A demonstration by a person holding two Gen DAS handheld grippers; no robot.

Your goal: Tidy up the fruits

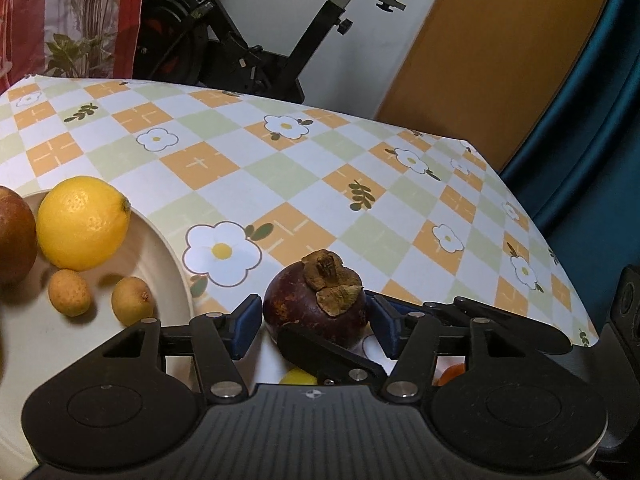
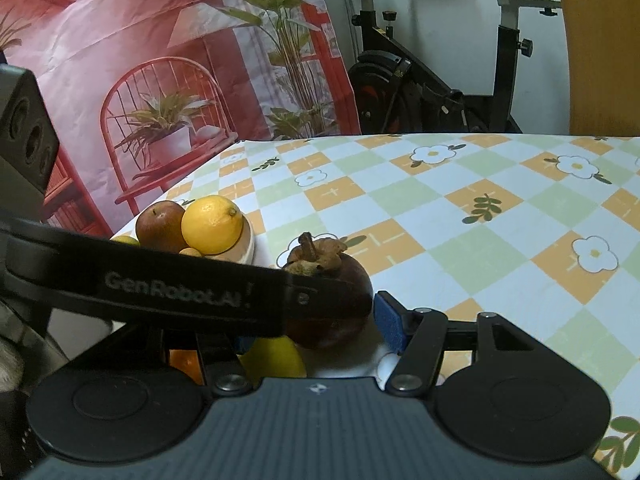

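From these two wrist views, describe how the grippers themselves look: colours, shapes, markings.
Both look alike. The left gripper has a ribbed dark grey body with a small round emblem, two round black discs, black linkage bars joined by silver pins, and blue pads on the fingers. The right gripper shows the same build. One black bar across the right view bears grey lettering, "GenRobot.AI". No cables or sleeves visible.

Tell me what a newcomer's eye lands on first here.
The dark purple mangosteen between the open jaws of the left gripper, on the flowered tablecloth. Next, the bright lemon on the cream plate to its left, beside a reddish-brown fruit.
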